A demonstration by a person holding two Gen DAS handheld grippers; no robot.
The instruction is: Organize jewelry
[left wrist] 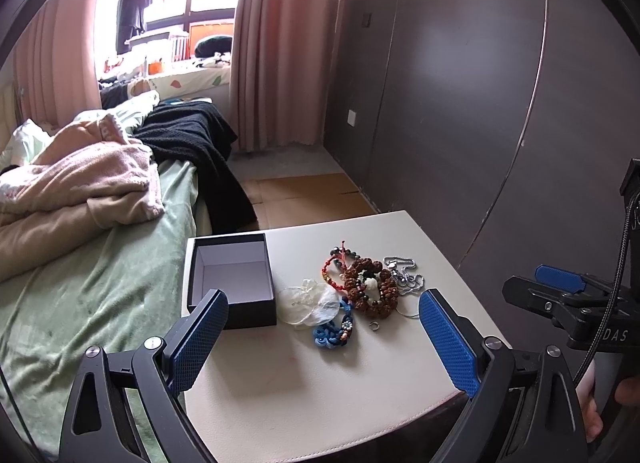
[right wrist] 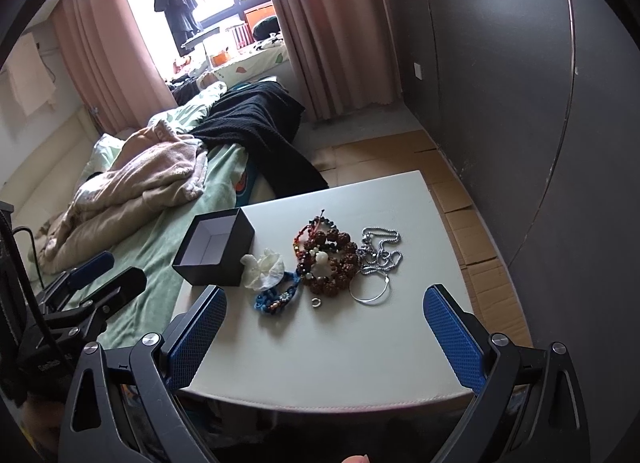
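An open, empty black box (left wrist: 232, 283) (right wrist: 214, 251) stands at the left of a small white table (left wrist: 312, 383) (right wrist: 340, 343). Right of it lies a pile of jewelry: a brown bead bracelet (left wrist: 370, 287) (right wrist: 332, 263), a red cord bracelet (left wrist: 330, 267), a silver chain (left wrist: 404, 275) (right wrist: 380, 251), a blue knotted bracelet (left wrist: 334, 329) (right wrist: 276, 297), a white sheer pouch (left wrist: 310, 303) (right wrist: 264, 267), a silver bangle (right wrist: 370, 289) and a small ring (left wrist: 375, 326) (right wrist: 317, 303). My left gripper (left wrist: 324, 337) and right gripper (right wrist: 326, 327) are open and empty, short of the pile.
A bed with a green sheet (left wrist: 80, 303), a pink blanket (left wrist: 80, 183) and a black blanket (left wrist: 192, 135) adjoins the table's left side. A dark wall panel (left wrist: 480, 103) stands to the right. Cardboard (right wrist: 472, 231) covers the floor beyond the table.
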